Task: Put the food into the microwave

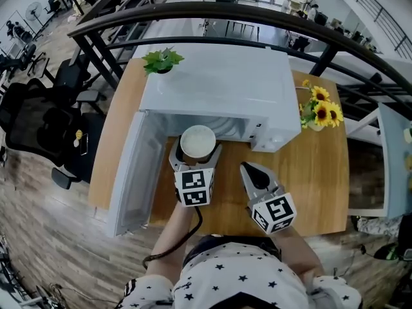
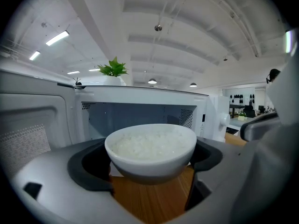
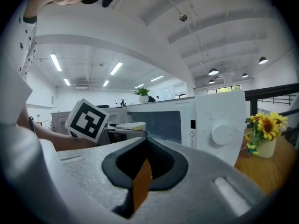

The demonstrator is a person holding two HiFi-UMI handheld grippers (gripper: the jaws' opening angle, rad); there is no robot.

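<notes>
Your left gripper [image 1: 196, 152] [image 2: 149, 161] is clamped on the bowl of rice [image 1: 197, 141] [image 2: 150, 146], one dark pad on each side of the bowl wall below the rim. The bowl sits upright, the rice is level, and bare wood shows under it; I can't tell whether its base touches the table [image 1: 322, 172]. Your right gripper [image 1: 250, 170] [image 3: 145, 148] has its jaws together with nothing between them, only a thin sliver of wood showing past the pads. It's just right of the left one, near the table's near edge, tips pointing far toward the microwave. From the right gripper view the bowl shows to the left, behind the left gripper's marker cube [image 3: 87, 120]. The bowl is at the mouth of the microwave [image 1: 219, 89] [image 2: 140, 111] [image 3: 219, 125], just in front of the cavity and not inside it. The door [image 1: 132, 172] [image 2: 32, 125] is swung fully open to the left and reaches toward you past the table edge. The control panel with its round dial [image 3: 221, 134] is on the microwave's right side. A small green plant [image 1: 162, 60] [image 2: 113, 68] is at the microwave's far left corner. A vase of sunflowers [image 1: 322, 111] [image 3: 266, 127] stands on the table right of the microwave. A dark curved railing [image 1: 212, 11] runs past the far side of the table, and black office chairs [image 1: 38, 124] are off to the left.
</notes>
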